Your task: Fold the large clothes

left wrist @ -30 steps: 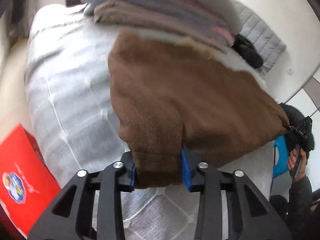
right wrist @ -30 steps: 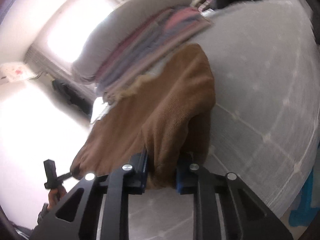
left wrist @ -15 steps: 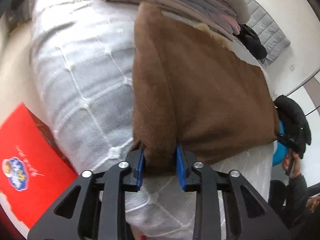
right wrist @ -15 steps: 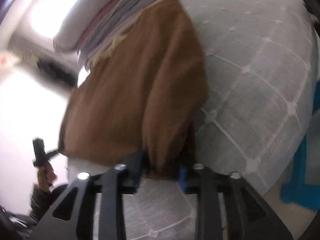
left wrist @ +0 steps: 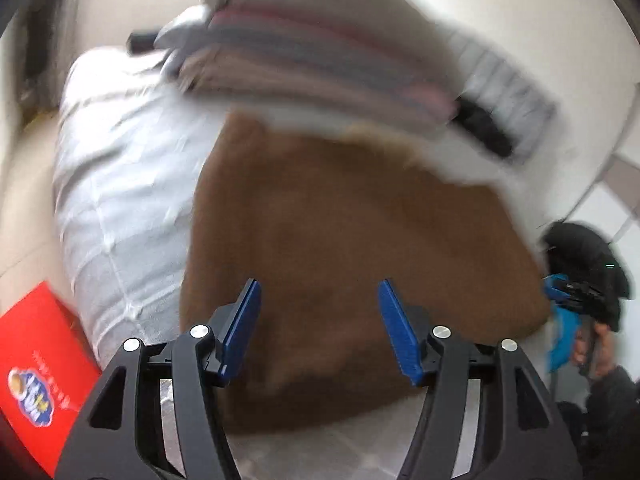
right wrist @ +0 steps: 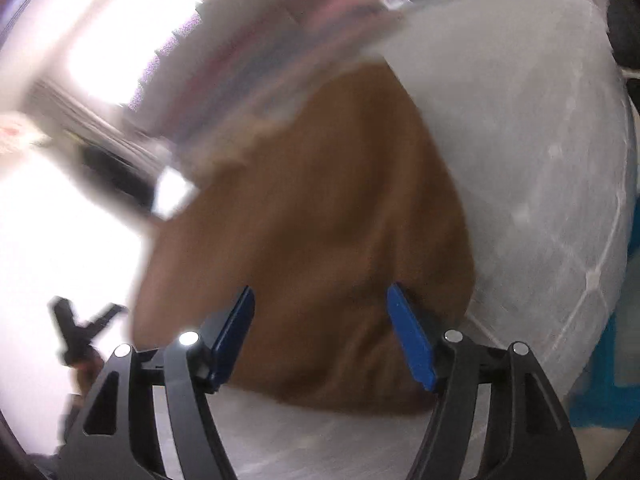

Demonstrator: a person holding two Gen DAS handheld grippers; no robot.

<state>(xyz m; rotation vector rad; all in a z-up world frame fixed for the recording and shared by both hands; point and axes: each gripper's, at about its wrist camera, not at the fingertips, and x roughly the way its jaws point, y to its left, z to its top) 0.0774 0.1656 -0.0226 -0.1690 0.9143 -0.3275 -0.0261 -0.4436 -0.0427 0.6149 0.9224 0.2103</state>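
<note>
A brown knitted garment (left wrist: 352, 248) lies folded on the white quilted bed (left wrist: 120, 200); it also shows in the right wrist view (right wrist: 328, 232). My left gripper (left wrist: 320, 320) is open, its blue pads spread over the garment's near edge, holding nothing. My right gripper (right wrist: 320, 328) is open too, over the garment's near edge, with nothing between its pads. Both views are motion-blurred.
A stack of folded clothes (left wrist: 320, 52) lies at the bed's far end, also in the right wrist view (right wrist: 280, 48). A red box (left wrist: 44, 372) stands left of the bed. A black item (left wrist: 484, 128) lies at the far right. The bed cover (right wrist: 540, 160) spreads right.
Both grippers have let go of the brown garment and opened wide. The garment now rests flat on the bed, and both grippers have pulled back slightly.
</note>
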